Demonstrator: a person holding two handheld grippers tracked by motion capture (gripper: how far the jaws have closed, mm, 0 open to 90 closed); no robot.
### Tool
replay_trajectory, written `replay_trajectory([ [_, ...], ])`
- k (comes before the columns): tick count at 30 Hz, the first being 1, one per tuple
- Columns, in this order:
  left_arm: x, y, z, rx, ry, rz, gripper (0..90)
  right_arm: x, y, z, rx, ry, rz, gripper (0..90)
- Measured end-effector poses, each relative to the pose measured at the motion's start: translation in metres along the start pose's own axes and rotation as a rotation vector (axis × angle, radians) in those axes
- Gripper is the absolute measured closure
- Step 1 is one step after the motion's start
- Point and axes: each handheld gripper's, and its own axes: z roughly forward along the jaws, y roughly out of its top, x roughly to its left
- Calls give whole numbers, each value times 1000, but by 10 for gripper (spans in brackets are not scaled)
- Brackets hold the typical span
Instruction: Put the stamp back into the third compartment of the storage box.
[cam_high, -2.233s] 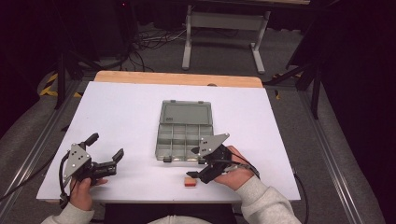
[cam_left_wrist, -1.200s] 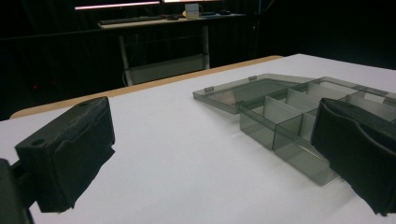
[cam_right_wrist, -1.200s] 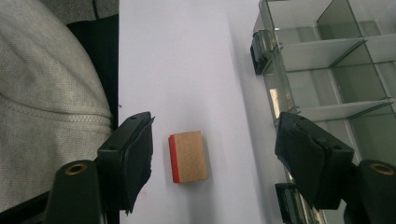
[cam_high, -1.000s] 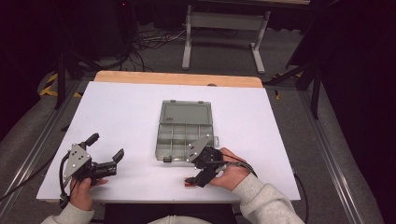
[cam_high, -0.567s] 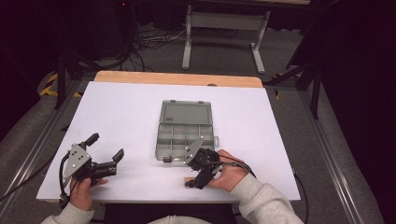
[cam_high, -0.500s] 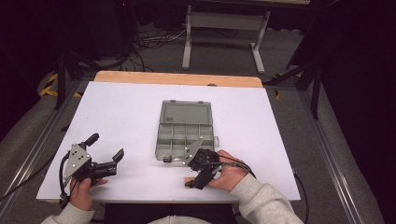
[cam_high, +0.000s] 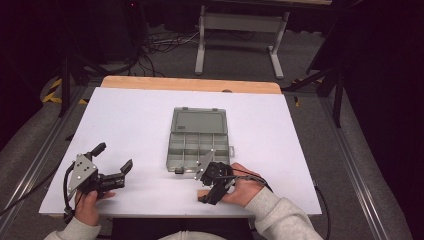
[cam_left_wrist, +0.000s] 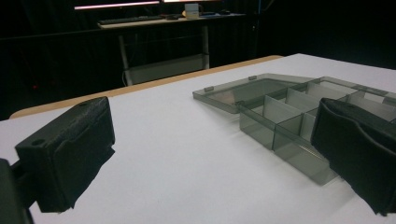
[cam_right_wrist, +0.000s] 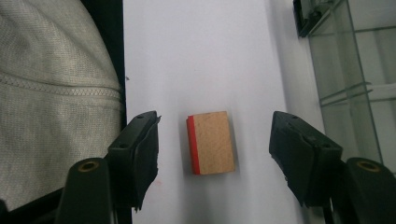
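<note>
a: what's the room like?

b: dark all round. a white table (cam_high: 150, 125) with a strip of bare wood along its far edge, grey floor on both sides, a pale metal stand (cam_high: 239, 35) behind it and loose cables on the floor near that stand. in the left gripper view there's a long lit desk far back in the dark.

a: and what's on the table, counted?

b: one smoky clear organiser box (cam_high: 199, 140), lid laid open flat on the far side, its tray split into small compartments. i can't see anything in them. one small wooden block (cam_right_wrist: 211, 142) with a red edge. two grippers, one in each hand.

a: where's the block?

b: flat on the white surface near the table's front edge, just off the box's near corner. in the right gripper view it lies between the two black jaws, touching neither. the box edge shows at the top right of that view, a pale grey sleeve at the left.

a: so the right gripper (cam_high: 210, 192)?

b: jaws spread wide, tilted down over the block, a gap on each side of it.

a: the left gripper (cam_high: 113, 161)?

b: also spread apart, nothing between the jaws, held at the front left of the table, well apart from the box and facing toward it.
</note>
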Motion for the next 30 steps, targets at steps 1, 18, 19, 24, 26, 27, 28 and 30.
replay_trajectory([
  [1, 0, 0, 0, 0, 0, 0, 7, 0, 0, 1, 3, 0, 7, 342],
  [18, 0, 0, 0, 0, -1, 0, 7, 4, -3, 12, 42, -13, -26, 518],
  [19, 0, 0, 0, 0, -1, 0, 7, 4, -3, 12, 47, -12, -22, 529],
  [24, 0, 0, 0, 0, -1, 0, 7, 4, -4, 14, 52, -15, -45, 594],
  [26, 0, 0, 0, 0, -1, 0, 7, 5, -4, 15, 60, -23, -48, 628],
  [27, 0, 0, 0, 0, -1, 0, 7, 5, -4, 16, 57, -27, -56, 644],
  [28, 0, 0, 0, 0, -1, 0, 7, 5, -4, 15, 61, -28, -62, 650],
  [30, 0, 0, 0, 0, -1, 0, 7, 6, -4, 15, 59, -36, -67, 657],
])
